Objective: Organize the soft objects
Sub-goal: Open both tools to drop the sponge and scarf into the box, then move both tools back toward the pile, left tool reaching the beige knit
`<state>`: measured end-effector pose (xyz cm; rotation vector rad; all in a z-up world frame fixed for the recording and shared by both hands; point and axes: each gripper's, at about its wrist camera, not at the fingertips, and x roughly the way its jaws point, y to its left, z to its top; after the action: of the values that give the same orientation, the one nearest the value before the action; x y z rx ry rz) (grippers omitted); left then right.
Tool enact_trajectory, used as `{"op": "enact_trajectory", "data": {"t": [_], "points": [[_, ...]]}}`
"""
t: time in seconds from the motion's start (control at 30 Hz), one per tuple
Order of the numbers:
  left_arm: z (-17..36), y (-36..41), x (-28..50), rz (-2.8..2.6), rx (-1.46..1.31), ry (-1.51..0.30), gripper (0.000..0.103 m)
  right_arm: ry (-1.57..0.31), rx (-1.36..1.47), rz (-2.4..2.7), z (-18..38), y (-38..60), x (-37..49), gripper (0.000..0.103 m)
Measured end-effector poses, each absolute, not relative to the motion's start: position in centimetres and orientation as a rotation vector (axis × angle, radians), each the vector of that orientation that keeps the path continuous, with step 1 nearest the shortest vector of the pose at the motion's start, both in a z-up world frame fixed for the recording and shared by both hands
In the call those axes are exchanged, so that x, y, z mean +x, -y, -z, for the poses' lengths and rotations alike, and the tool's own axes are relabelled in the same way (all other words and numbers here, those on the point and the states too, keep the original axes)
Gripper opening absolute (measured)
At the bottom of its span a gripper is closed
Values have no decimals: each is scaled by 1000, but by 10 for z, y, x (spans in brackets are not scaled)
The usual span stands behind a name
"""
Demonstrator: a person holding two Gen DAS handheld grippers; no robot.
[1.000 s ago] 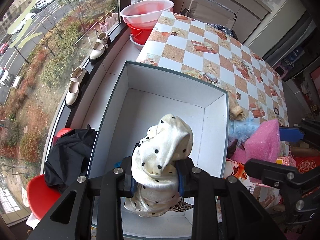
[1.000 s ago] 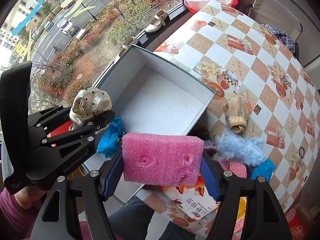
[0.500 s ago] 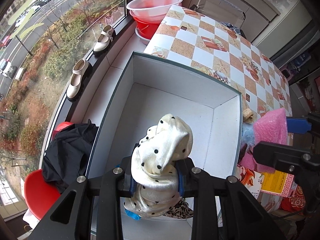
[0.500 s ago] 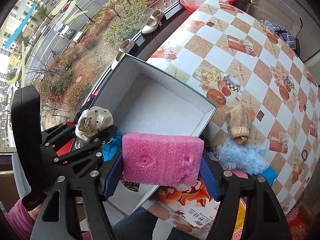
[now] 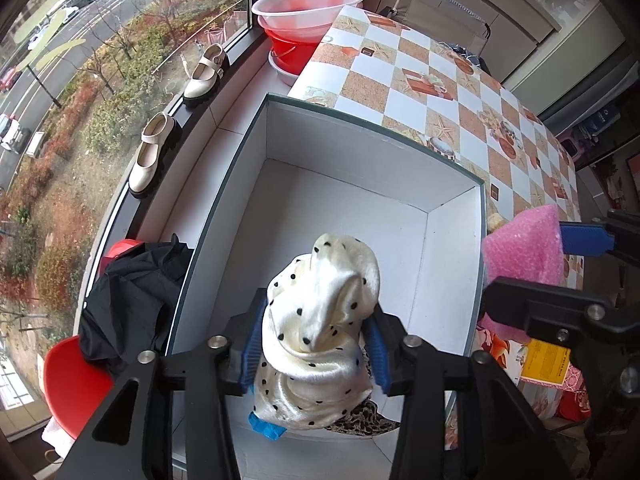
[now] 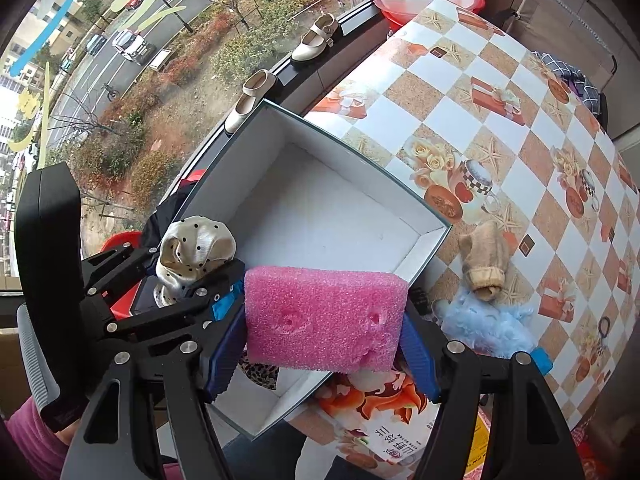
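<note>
Right now a cream cloth with black dots (image 5: 324,320) is seen bunched up between the blue pads (image 5: 252,344) of the left gripper (image 5: 316,348), over the near end of a big white box (image 5: 360,152). The jaws of that gripper are opening, and the cloth is still between them with the pads close at its sides. Under the cloth, on the box floor, a bit of leopard-print cloth (image 5: 360,424) and something blue (image 5: 266,428) are seen. A pink foam block (image 6: 324,318) is held tight across its ends by the jaws of the right gripper (image 6: 324,356), just above the near corner of the box. The box is set at the edge of the bench (image 6: 460,92), which is covered with a checked cloth. A fuzzy light blue thing (image 6: 486,324) and a tan sock (image 6: 482,258) are lying on the bench beside the box. A printed carton (image 6: 380,420) is seen under the foam. Two cream shoes (image 5: 176,120) are standing on the window ledge, and red and clear basins (image 5: 308,12) are stacked past the far end of the bench.
</note>
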<state>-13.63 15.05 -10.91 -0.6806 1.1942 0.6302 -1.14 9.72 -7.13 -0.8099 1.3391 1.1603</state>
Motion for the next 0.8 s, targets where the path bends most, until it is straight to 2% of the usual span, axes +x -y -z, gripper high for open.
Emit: {"op": "enact_trajectory", "data": {"t": [0.03, 0.07, 0.1, 0.17, 0.2, 0.23, 0.27, 0.4, 0.57, 0.8], "points": [[108, -150, -137, -634, -675, -1189, 66, -1339, -806, -1163, 71, -98, -11, 71], [107, -149, -137, -640, -669, -1185, 78, -1341, -801, -1165, 71, -98, -10, 72], [106, -149, -137, -636, -668, -1179, 82, -1346, -792, -1170, 71, -98, -9, 72], [108, -150, -137, -607, -702, -1189, 82, -1351, -757, -1177, 69, -98, -6, 74], [112, -152, -136, -591, -737, -1208, 82, -1353, -736, -1173, 68, -97, -3, 90], [116, -154, -137, -579, -767, -1222, 82, -1356, -718, -1156, 67, -97, 1, 100], [118, -155, -138, -578, -786, -1230, 82, -1352, -702, -1140, 65, -96, 4, 103], [121, -156, -141, -589, -823, -1234, 91, -1345, -648, -1117, 55, -86, 20, 103], [115, -155, -137, -495, -946, -1198, 92, -1403, -630, -1077, 47, -65, 37, 103], [80, -129, -95, -379, -853, -1215, 92, -1453, -558, -1042, 20, -7, 67, 103]]}}
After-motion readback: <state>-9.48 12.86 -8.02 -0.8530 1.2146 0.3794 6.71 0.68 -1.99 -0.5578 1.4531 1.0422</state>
